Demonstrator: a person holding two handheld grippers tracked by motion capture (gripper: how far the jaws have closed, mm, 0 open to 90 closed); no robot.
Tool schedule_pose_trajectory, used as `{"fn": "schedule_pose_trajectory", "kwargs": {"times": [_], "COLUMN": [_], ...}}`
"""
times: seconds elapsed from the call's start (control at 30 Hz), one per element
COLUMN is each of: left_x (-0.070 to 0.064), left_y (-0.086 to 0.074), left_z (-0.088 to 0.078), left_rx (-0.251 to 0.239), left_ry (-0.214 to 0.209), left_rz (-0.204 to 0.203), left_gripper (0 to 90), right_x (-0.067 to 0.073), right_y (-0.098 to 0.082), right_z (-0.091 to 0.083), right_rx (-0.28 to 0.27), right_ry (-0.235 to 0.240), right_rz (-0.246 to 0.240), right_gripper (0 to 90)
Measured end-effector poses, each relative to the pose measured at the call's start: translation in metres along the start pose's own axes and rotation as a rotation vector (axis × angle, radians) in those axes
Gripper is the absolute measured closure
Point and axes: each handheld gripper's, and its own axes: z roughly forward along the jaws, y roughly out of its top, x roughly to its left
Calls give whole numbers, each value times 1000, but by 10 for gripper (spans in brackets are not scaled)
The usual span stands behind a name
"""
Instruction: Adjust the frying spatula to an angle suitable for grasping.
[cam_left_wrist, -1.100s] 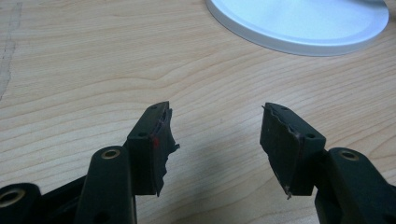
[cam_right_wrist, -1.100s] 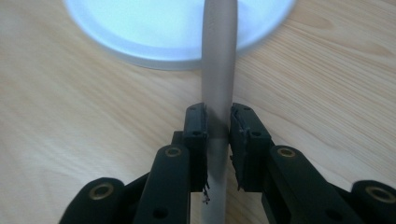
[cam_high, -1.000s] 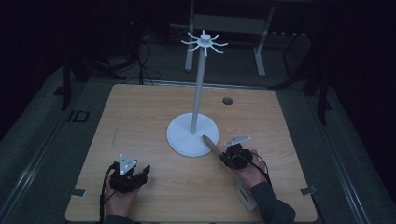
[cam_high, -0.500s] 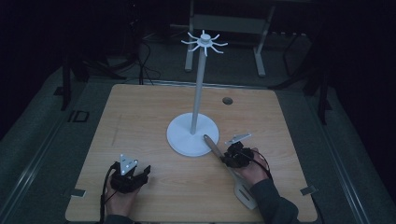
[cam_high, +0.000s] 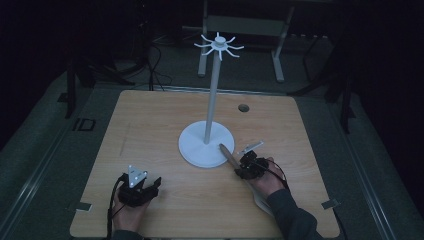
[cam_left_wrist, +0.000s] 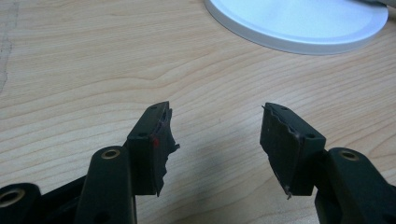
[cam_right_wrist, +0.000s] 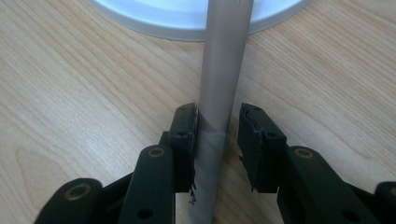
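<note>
Left gripper (cam_high: 152, 184) sits at the near left part of the wooden table (cam_high: 150, 120), held in the person's left hand (cam_high: 129, 210), grey three-cornered plate on top, cable trailing back toward the table's near edge. In the left gripper view (cam_left_wrist: 217, 135) its jaws stand wide apart with bare wood between them, nothing held; pads look worn and ragged at the edges. White round base (cam_left_wrist: 299, 23) lies ahead and to the right in that view, well apart from the jaws.

Centre of table: white stand, round base (cam_high: 206, 144) flat on the wood, thin upright pole (cam_high: 212, 95) rising to a crown of short curved hooks (cam_high: 219, 45). Small dark round hole (cam_high: 243, 107) in the table top behind and right of the base.

Right of the base: grey rod (cam_high: 227, 152), tilted, far end touching or just over the base rim, near end at the right gripper (cam_high: 239, 169), which the right hand (cam_high: 265, 181) holds, dark sleeve behind it. In the right gripper view (cam_right_wrist: 217, 140) the rod (cam_right_wrist: 222, 84) runs between the jaws toward the white base (cam_right_wrist: 187, 18); left pad touches it, right pad stands off with a visible gap, so the grip is loose, jaws partly open. Jaws have just been opening with the rod between them
</note>
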Motion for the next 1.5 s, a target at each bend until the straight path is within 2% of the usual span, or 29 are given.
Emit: {"fn": "schedule_pose_trajectory", "kwargs": {"times": [0.07, 0.17, 0.27, 0.37, 0.57, 0.9, 1.03, 1.17, 1.5], "left_x": [0, 0, -1, -1, -1, 0, 1, 1, 1], "left_y": [0, 0, 0, 0, 0, 0, 0, 0, 0], "left_z": [0, 0, 1, 1, 0, 0, -1, 0, 0], "left_rx": [0, 0, 1, 3, 1, -4, -5, -5, -3], "left_ry": [1, 0, 0, 1, 0, 3, 5, 5, 5], "left_rz": [0, 1, 3, 4, 1, -2, -4, -4, -1], "left_gripper": [435, 435, 435, 435, 435, 435, 435, 435, 434], "right_x": [1, 5, 6, 10, 15, 22, 22, 25, 31], "right_y": [2, 5, 7, 9, 13, 10, 12, 14, 15], "right_z": [2, 3, 4, 5, 8, 4, -4, -10, -20], "right_rx": [1, 16, 8, 11, 5, -68, -103, -133, -210], "right_ry": [6, 4, 12, -4, -21, -51, -22, -30, -37], "right_rz": [-8, -28, -32, -54, -64, -80, -79, -99, -107], "right_gripper": [715, 720, 722, 723, 744, 746, 746, 745, 745]}}
